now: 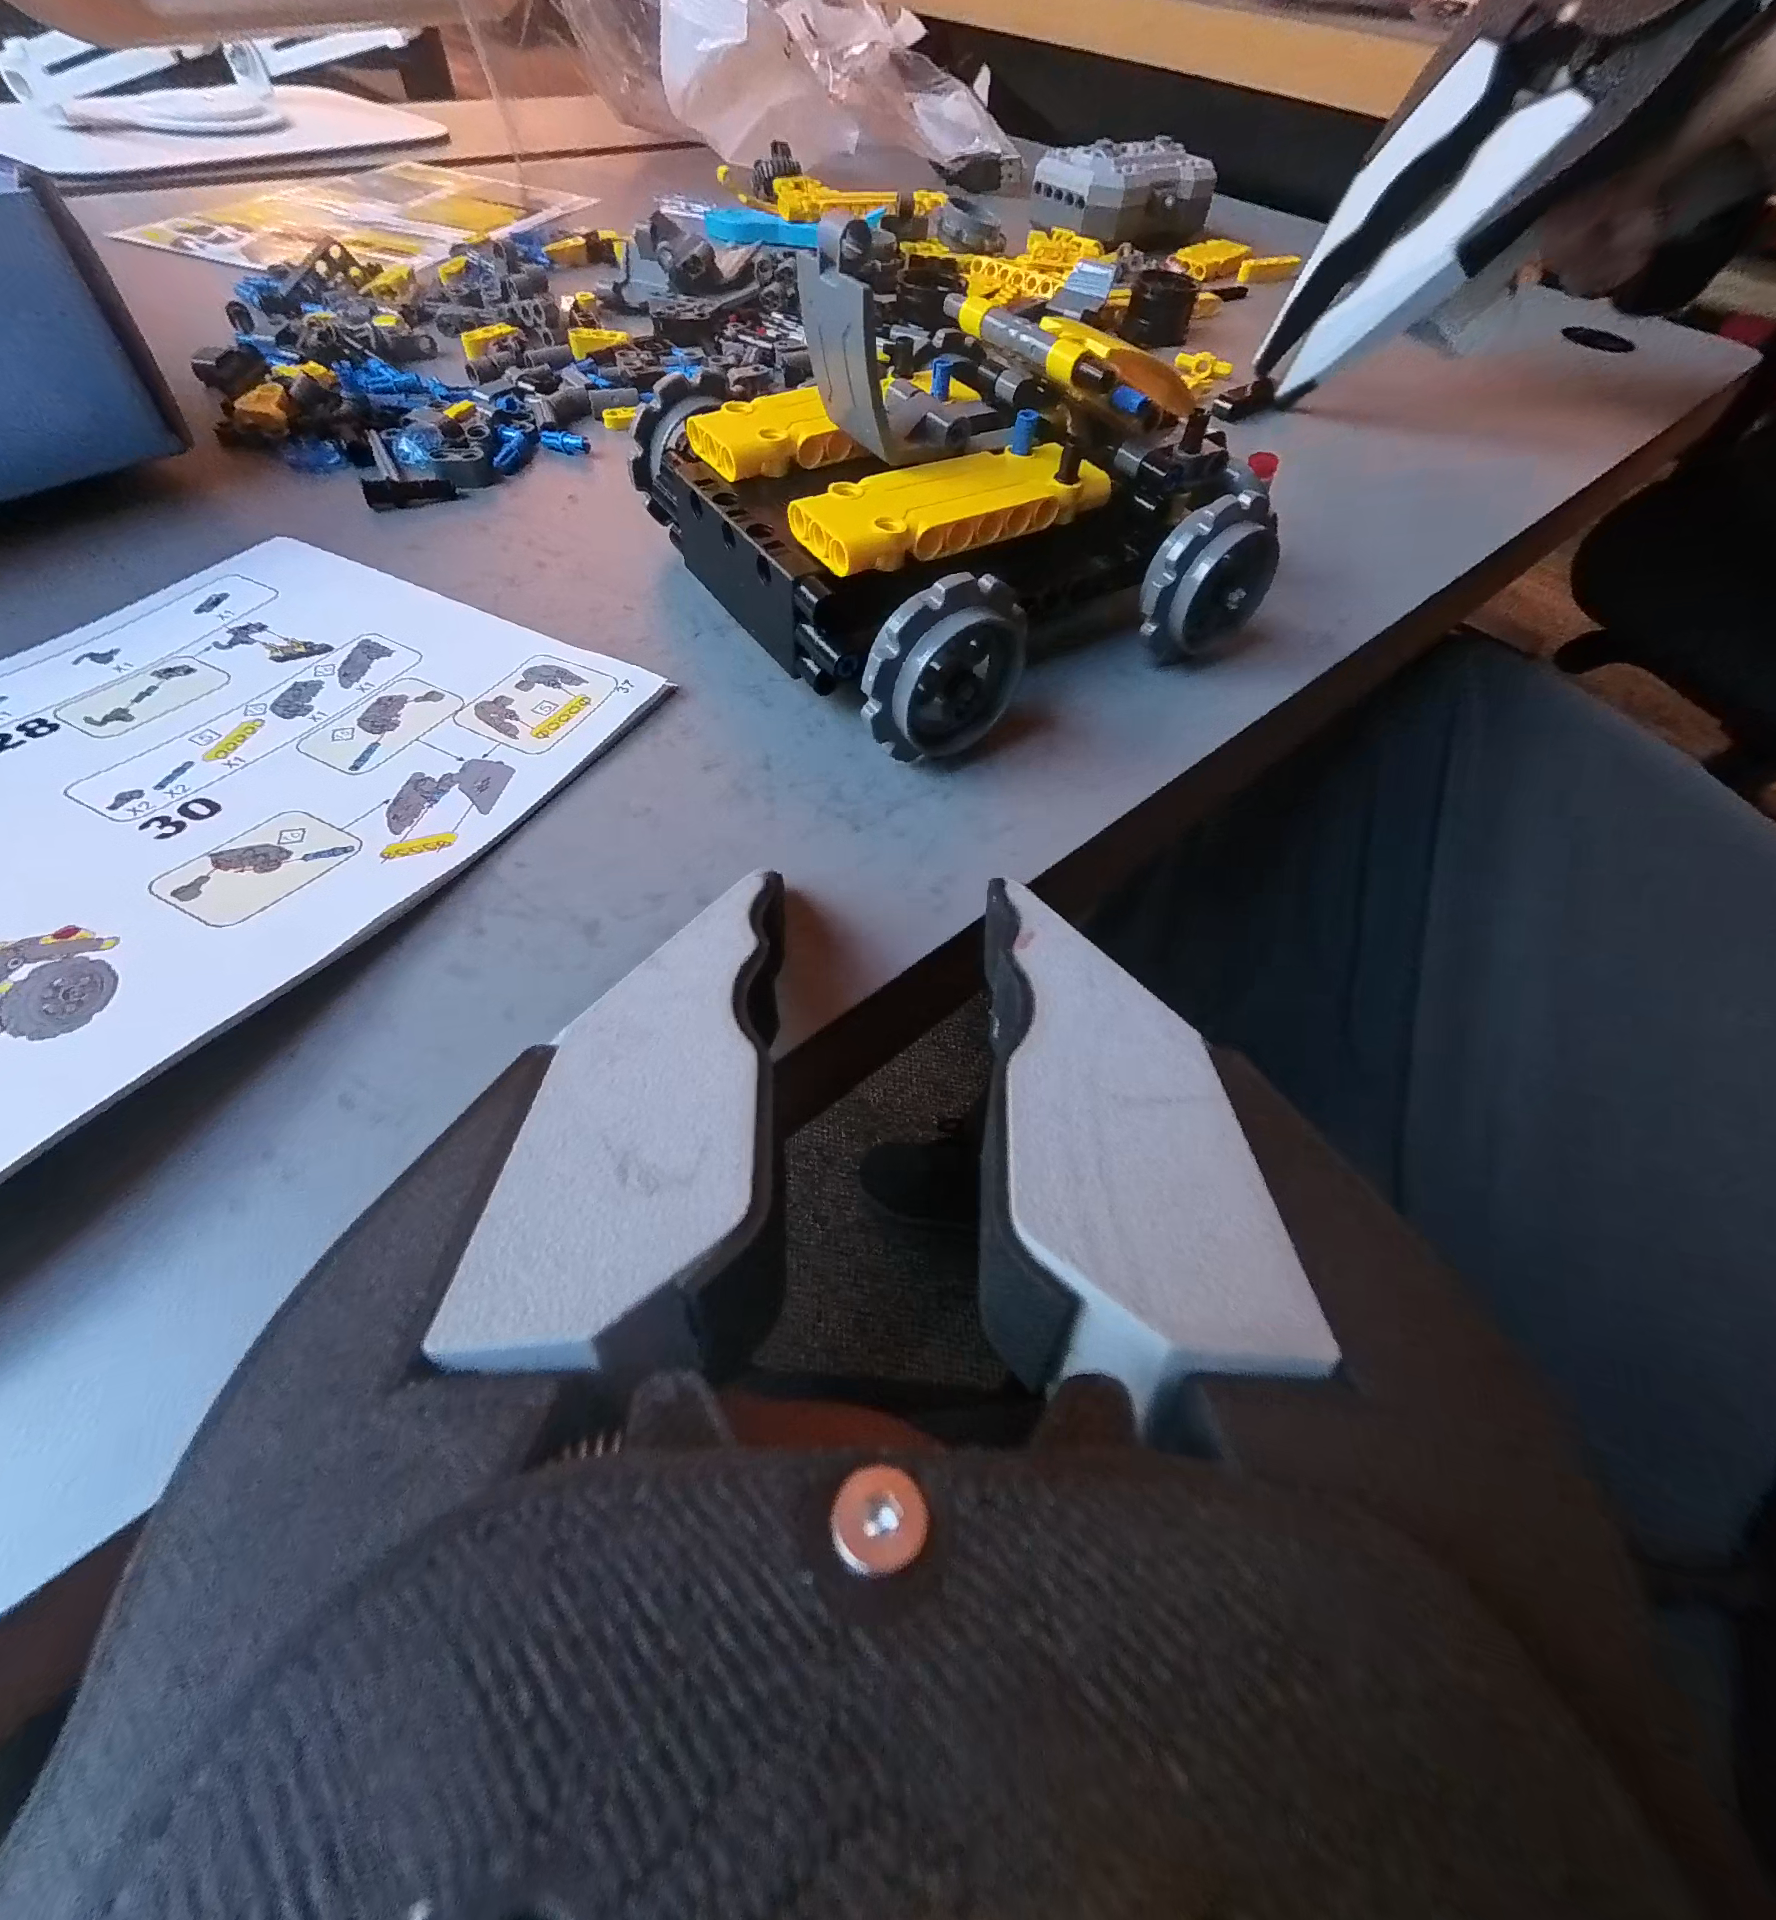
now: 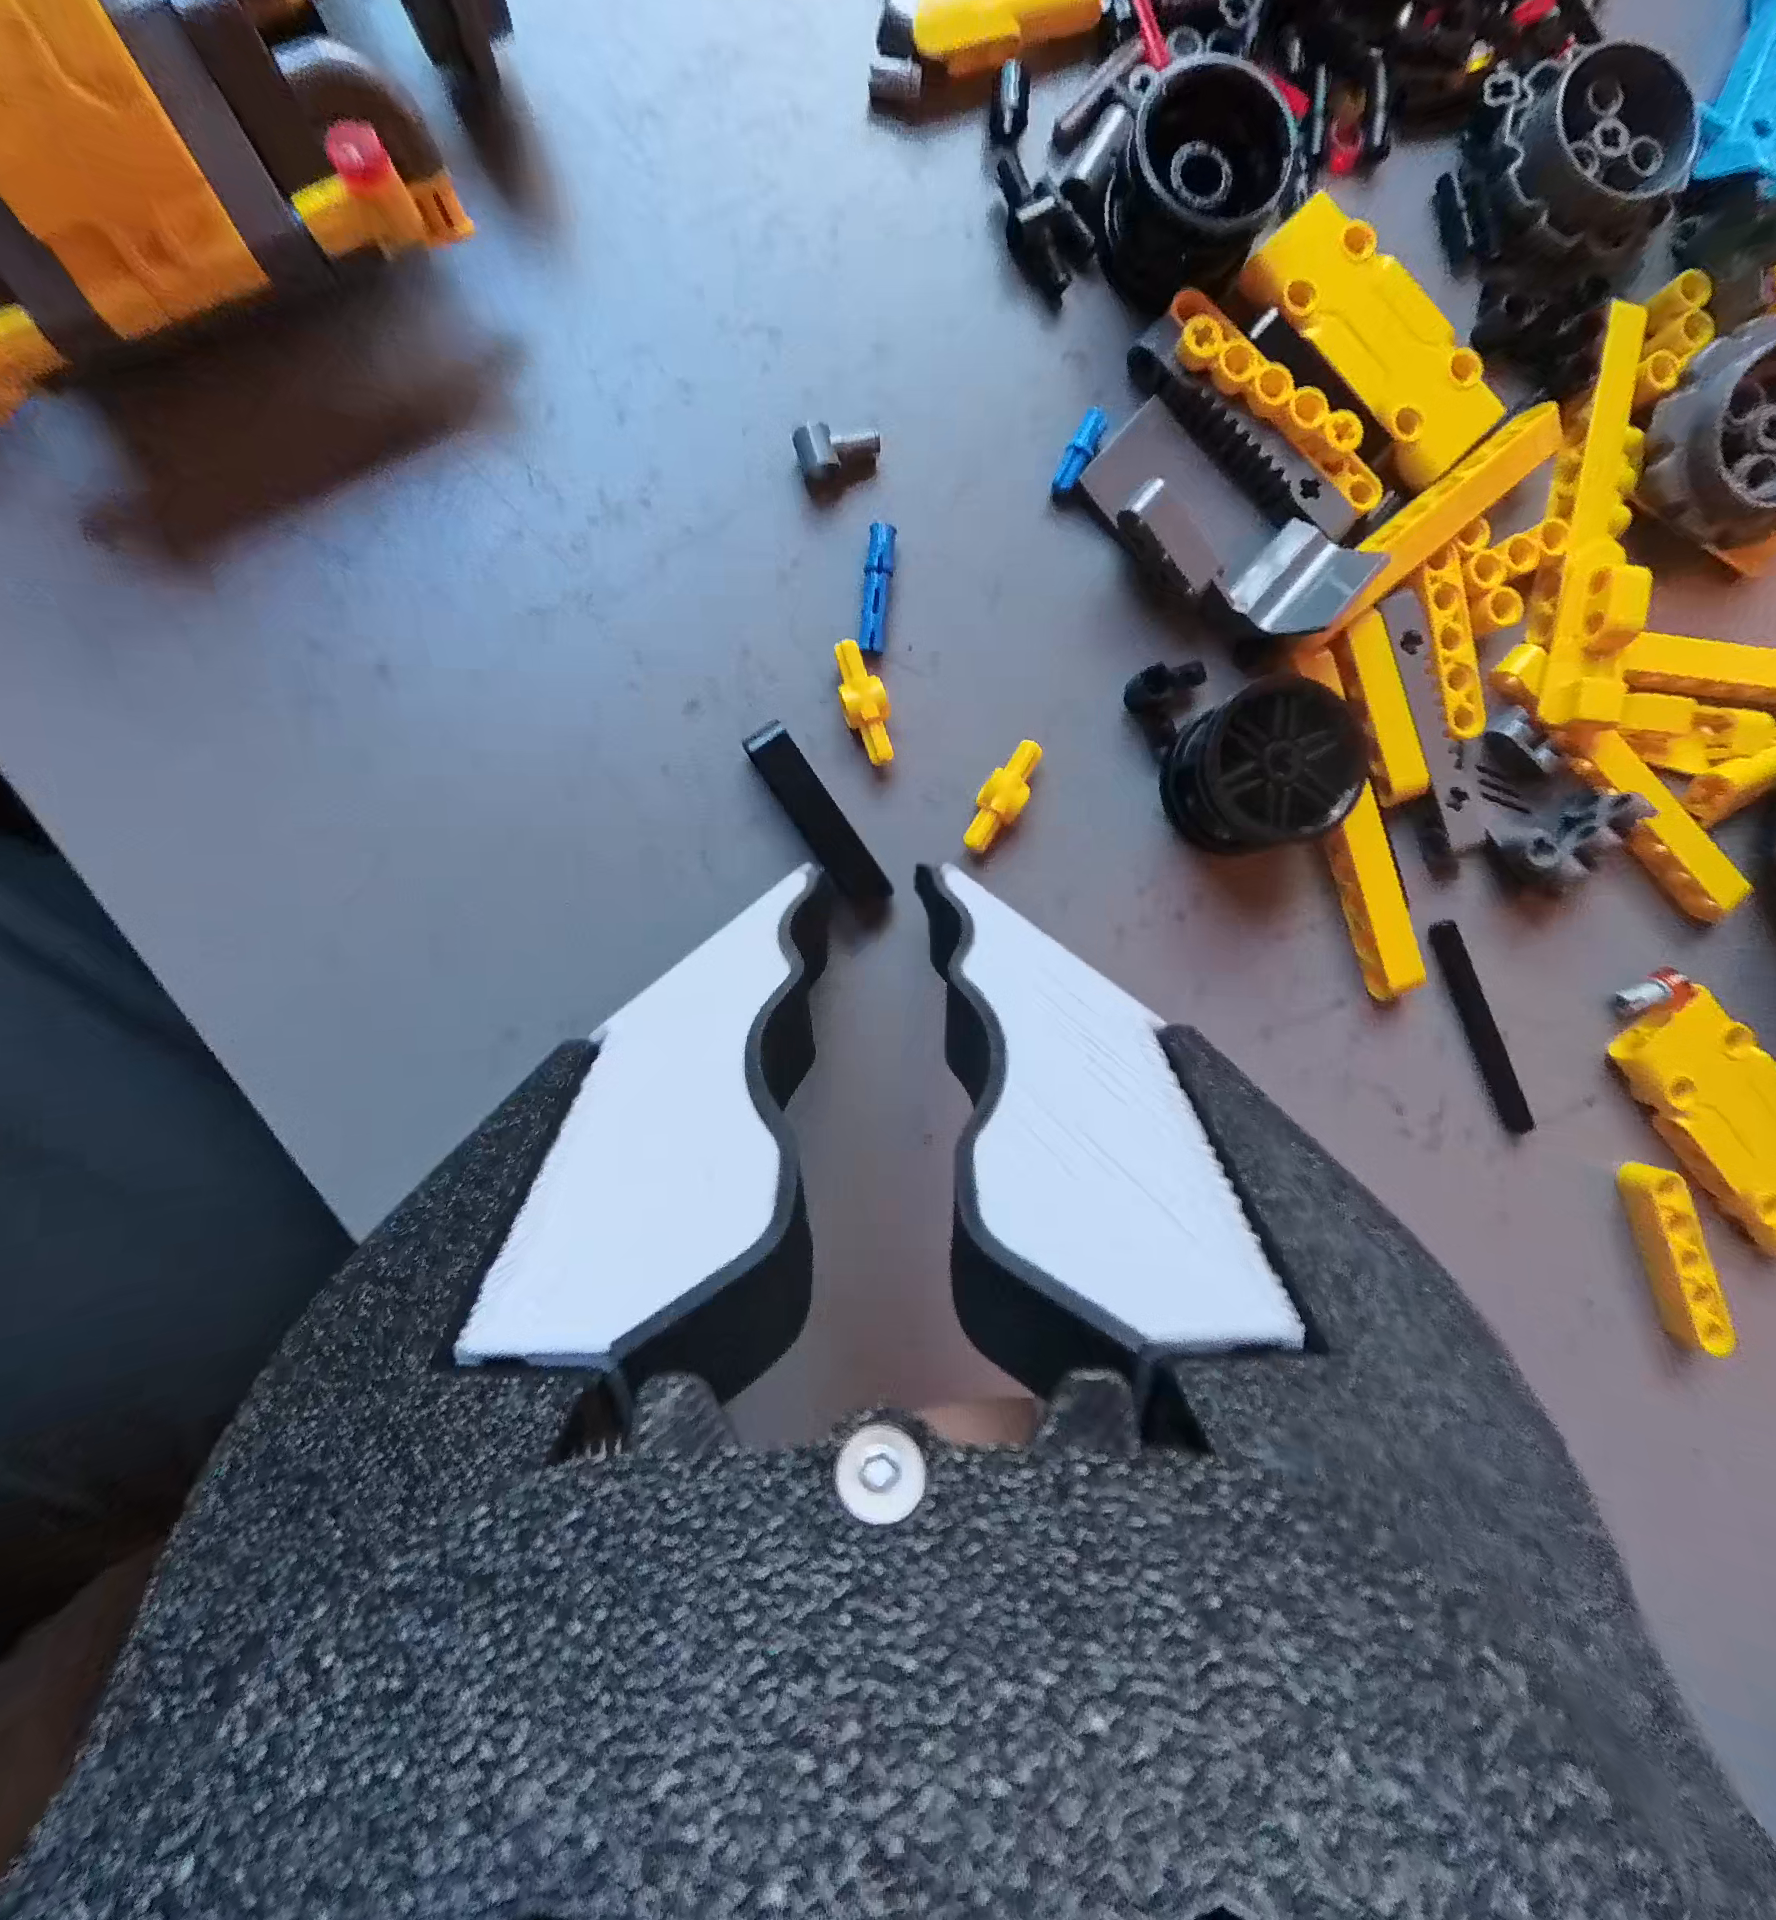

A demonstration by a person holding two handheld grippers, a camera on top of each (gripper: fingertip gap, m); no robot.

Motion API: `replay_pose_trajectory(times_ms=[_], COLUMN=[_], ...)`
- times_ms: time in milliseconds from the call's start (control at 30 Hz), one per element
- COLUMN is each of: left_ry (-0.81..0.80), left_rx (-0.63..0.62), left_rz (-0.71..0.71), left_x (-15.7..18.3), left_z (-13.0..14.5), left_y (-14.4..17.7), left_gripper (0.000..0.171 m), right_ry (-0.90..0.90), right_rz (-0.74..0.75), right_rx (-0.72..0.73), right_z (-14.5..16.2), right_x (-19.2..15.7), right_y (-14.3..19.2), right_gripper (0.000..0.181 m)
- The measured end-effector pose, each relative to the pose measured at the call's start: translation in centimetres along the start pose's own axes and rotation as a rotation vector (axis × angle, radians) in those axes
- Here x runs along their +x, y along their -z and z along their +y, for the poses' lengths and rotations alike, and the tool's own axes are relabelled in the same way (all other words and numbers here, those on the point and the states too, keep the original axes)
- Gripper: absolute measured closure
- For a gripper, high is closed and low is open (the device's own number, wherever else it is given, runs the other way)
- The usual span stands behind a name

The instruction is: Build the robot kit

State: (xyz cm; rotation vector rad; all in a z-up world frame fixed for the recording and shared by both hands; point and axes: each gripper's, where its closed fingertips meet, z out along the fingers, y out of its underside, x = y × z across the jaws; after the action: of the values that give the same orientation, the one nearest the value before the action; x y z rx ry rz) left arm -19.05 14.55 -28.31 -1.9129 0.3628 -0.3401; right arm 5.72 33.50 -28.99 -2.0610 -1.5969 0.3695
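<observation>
Black bar: short flat black plastic bar [image 2: 816,812] lies on grey tabletop [image 2: 551,675], its near end right at the tips of the R claw [image 2: 868,883], just inside the L-hand fingertip [image 2: 806,883]; touching or not, can't tell. Seen from the L wrist view it's a small dark piece [image 1: 1245,399] at the tips of the far claw [image 1: 1284,387].
R claw: jaws parted w/ a narrow gap, nothing clamped; tips low over the table.
Ahead of R claw: two small yellow cross-shaped connector pins [image 2: 863,701] [image 2: 1001,795], then a blue pin [image 2: 877,587], then a grey elbow connector [image 2: 834,449], all loose & apart from each other.
Right of R claw: heap of yellow holed beams, black wheel hubs & grey parts [image 2: 1435,520]; a thin black axle rod [image 2: 1481,1023] and a yellow holed block [image 2: 1731,1127] lie nearer, off to the side.
Far left of R claw: blurred yellow & black built model w/ red studs [image 2: 167,177].
L claw: L claw [image 1: 884,904] jaws wide apart, empty, hanging over the table's near edge; dark fabric below the gap.
Ahead of L claw: the yellow & black wheeled model [image 1: 957,520] on four grey-rimmed wheels, well apart from the tips.
Left of L claw: open white instruction booklet [image 1: 240,831] flat on the table.
Farther back: spread of small blue, black & yellow pieces [image 1: 427,384], grey blocky part [image 1: 1123,187], clear plastic bags [image 1: 790,73], dark blue box edge [image 1: 22,332].
</observation>
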Motion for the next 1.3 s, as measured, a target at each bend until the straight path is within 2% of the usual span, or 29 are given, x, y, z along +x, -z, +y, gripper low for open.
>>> replay_pose_trajectory(times_ms=[100, 233, 433, 567, 667, 833, 967, 1100, 1200, 1300], left_ry=[-0.005, -0.015, -0.021, -0.03, -0.103, -0.332, -0.453, -0.557, -0.585, -0.578], left_rx=[-0.001, -0.003, -0.005, -0.019, -0.022, -0.004, -0.012, 0.007, 0.016, -0.033], left_rz=[0.003, 0.004, 0.007, 0.037, 0.119, 0.3, 0.238, 0.151, 0.117, 0.134], left_x=[0.1, 0.3, 0.4, 1.0, 2.5, 5.6, 5.0, 4.3, 4.0, 3.7], left_z=[0.0, 0.0, 0.1, 0.0, -0.9, -3.0, -3.8, -4.2, -3.9, -2.0], left_y=[-0.1, -0.1, -0.1, 0.0, 0.4, 2.0, 2.2, 3.9, 5.2, 6.1], left_gripper=[0.136, 0.135, 0.135, 0.135, 0.135, 0.141, 0.141, 0.144, 0.15, 0.152], right_ry=[-0.011, -0.068, -0.393, -0.474, -0.436, -0.307, -0.204, -0.097, -0.035, 0.02], right_rz=[-0.054, -0.121, -0.335, -0.461, -0.547, -0.609, -0.685, -0.766, -0.856, -0.927], right_rx=[0.035, 0.081, 0.236, 0.298, 0.306, 0.274, 0.322, 0.36, 0.314, 0.213], right_z=[-0.4, -0.7, -2.6, -3.9, -5.4, -8.0, -12.1, -16.9, -18.8, -18.9], right_x=[-0.6, -1.9, -3.5, -4.8, -7.1, -11.2, -14.8, -18.7, -22.1, -25.1], right_y=[-0.1, -0.2, 1.4, 2.9, 4.1, 5.1, 7.0, 8.5, 7.8, 5.8], right_gripper=[0.173, 0.174, 0.174, 0.174, 0.174, 0.174, 0.173, 0.173, 0.173, 0.173])
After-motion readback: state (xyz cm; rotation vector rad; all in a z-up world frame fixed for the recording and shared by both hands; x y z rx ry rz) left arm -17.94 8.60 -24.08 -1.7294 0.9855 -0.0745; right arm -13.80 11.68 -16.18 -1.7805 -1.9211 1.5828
